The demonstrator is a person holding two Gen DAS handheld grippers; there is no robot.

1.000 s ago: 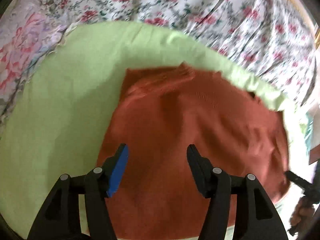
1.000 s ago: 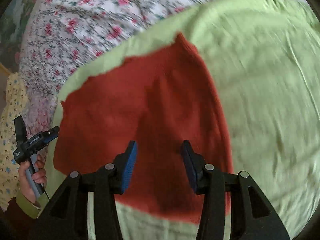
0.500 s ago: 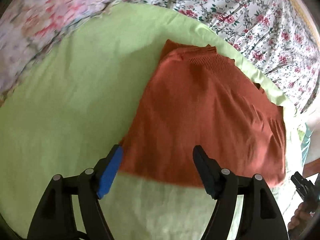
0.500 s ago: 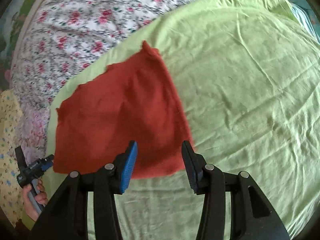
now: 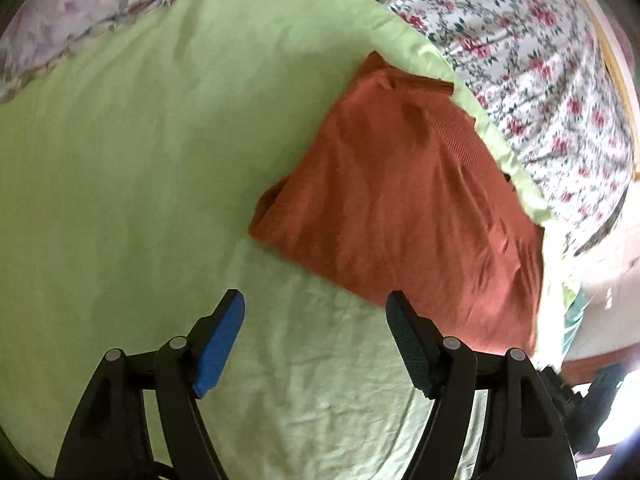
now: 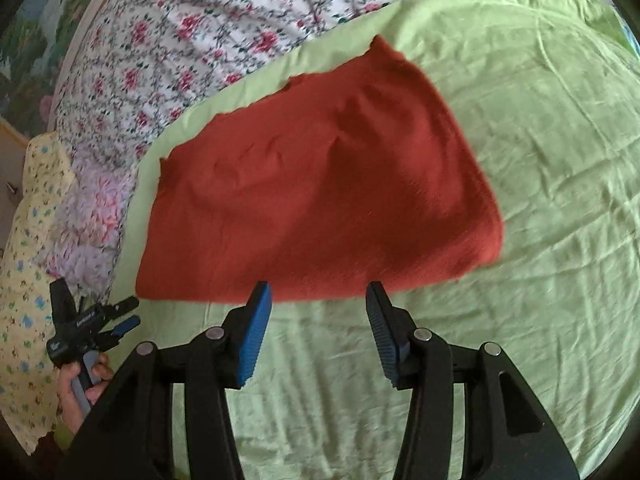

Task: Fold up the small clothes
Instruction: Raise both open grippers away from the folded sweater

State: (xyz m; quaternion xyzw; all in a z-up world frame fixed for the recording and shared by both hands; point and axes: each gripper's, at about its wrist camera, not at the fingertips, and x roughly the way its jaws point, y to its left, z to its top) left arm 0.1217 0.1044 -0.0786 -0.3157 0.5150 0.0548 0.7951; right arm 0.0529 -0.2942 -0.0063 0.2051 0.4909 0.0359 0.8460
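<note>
A rust-red knit garment lies folded flat on a light green sheet, near the sheet's far edge. It also shows in the right wrist view. My left gripper is open and empty, above the sheet just short of the garment's near edge. My right gripper is open and empty, its fingertips at the garment's near edge. The left gripper shows at the left of the right wrist view, held in a hand.
The green sheet lies over a floral bedspread that runs behind the garment. A yellow patterned cloth hangs at the left bed edge. The bed's side drops off at the right of the left wrist view.
Both grippers have pulled back from over the garment to its near edge. More green sheet shows in front of them. The garment stays flat where it was.
</note>
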